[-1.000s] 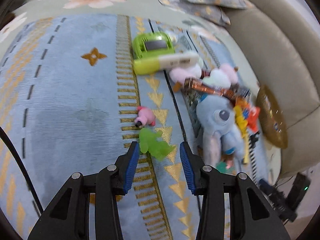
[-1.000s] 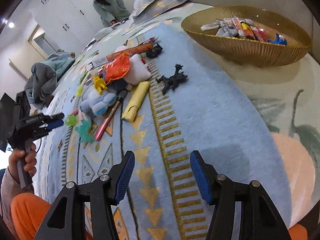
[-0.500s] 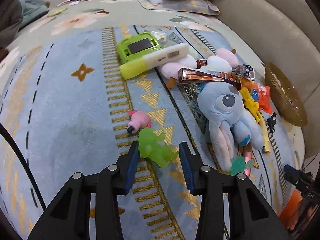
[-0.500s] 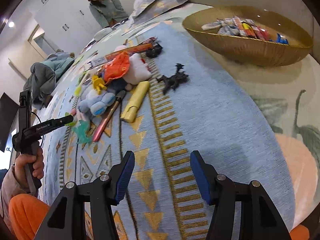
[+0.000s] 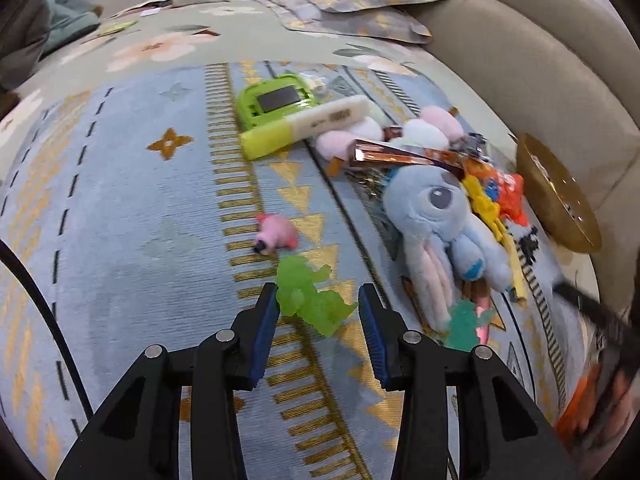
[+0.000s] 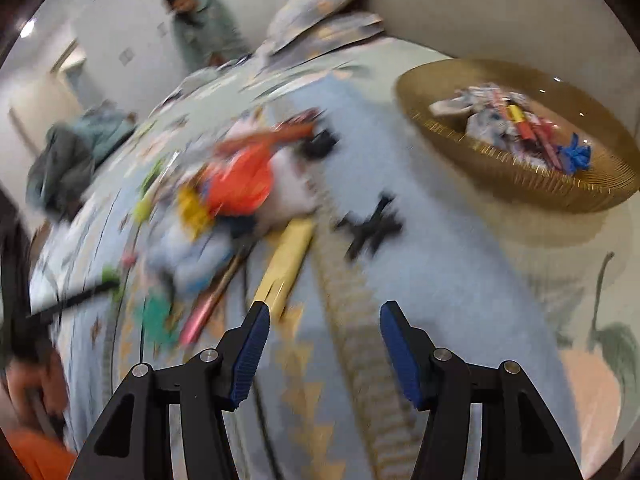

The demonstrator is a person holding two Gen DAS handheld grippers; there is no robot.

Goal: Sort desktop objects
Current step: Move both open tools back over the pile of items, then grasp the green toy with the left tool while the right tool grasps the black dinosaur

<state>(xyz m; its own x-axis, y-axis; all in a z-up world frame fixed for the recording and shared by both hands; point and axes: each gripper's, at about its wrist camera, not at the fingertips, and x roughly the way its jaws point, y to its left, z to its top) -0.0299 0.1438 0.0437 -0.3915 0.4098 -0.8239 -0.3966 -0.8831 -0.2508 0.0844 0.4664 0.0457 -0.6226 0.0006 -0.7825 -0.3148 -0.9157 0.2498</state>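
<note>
A translucent green toy dinosaur (image 5: 309, 295) lies on the blue patterned rug (image 5: 120, 220). My left gripper (image 5: 318, 304) is open with its blue pads on either side of the dinosaur's rear half, apart from it. A small pink toy (image 5: 277, 233) lies just beyond. My right gripper (image 6: 322, 322) is open and empty above the rug, near a yellow marker (image 6: 286, 266) and a black toy figure (image 6: 372, 228). The gold bowl (image 6: 520, 172) with several items stands at the right of the right wrist view, which is blurred.
A pile lies right of the left gripper: blue plush (image 5: 444, 232), teal toy (image 5: 464, 322), yellow highlighter (image 5: 304, 126), green device (image 5: 276, 104), orange packet (image 5: 508, 196). The gold bowl (image 5: 556, 196) stands against the sofa side (image 5: 540, 80). A person (image 6: 200, 28) stands behind.
My left gripper has moved forward until its pads flank the green dinosaur. My right gripper has swung toward the pile, and its view has blurred.
</note>
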